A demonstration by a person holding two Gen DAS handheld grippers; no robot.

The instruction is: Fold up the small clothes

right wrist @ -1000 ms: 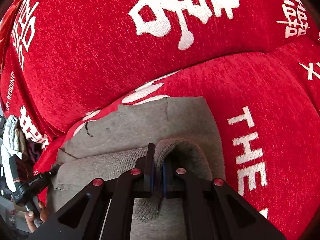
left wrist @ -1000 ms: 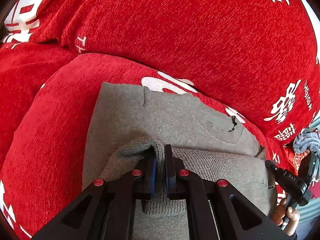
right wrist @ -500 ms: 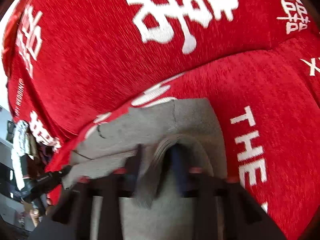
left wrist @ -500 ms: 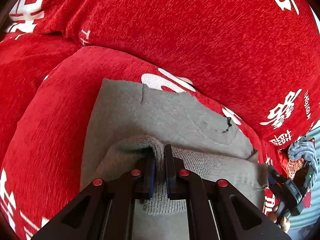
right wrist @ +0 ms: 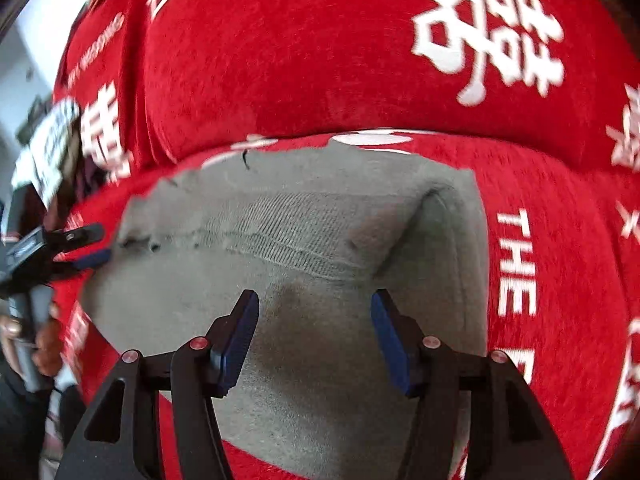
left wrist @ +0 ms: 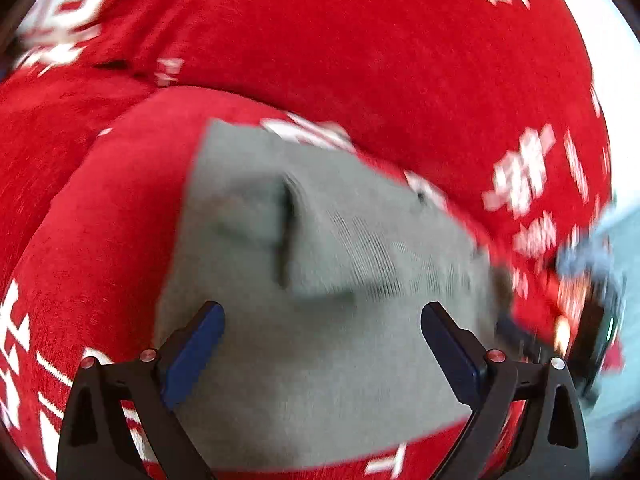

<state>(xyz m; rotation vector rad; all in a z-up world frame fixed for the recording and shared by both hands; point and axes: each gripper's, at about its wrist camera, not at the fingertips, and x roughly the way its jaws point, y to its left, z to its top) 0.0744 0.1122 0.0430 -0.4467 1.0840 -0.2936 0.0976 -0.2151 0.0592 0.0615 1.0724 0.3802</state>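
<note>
— Looking along both tools, what room do I have around the cloth?

— On my left view the grey garment point(left wrist: 320, 320) lies flat on the red cushion point(left wrist: 100, 240), with a wide band of bare red on its left side and a narrow strip below its near edge. The red backrest point(left wrist: 360, 40) rises just behind its far edge. In the right view the garment's right edge stops short of the white lettering point(right wrist: 516, 264), so that side is open too. My left gripper point(right wrist: 86, 246) shows at the cloth's left edge there, held by a hand point(right wrist: 44, 344).

— And the tools?

— My left gripper's jaws are opening and already stand wide, nothing between the pads; the cloth lies beneath them. The right gripper point(right wrist: 314, 334) is parted about halfway, also gripping nothing.

— How does the garment look?

— Folded over: a ribbed band point(right wrist: 288, 232) runs across its middle, with a raised crease at the right corner. The left view is blurred.
</note>
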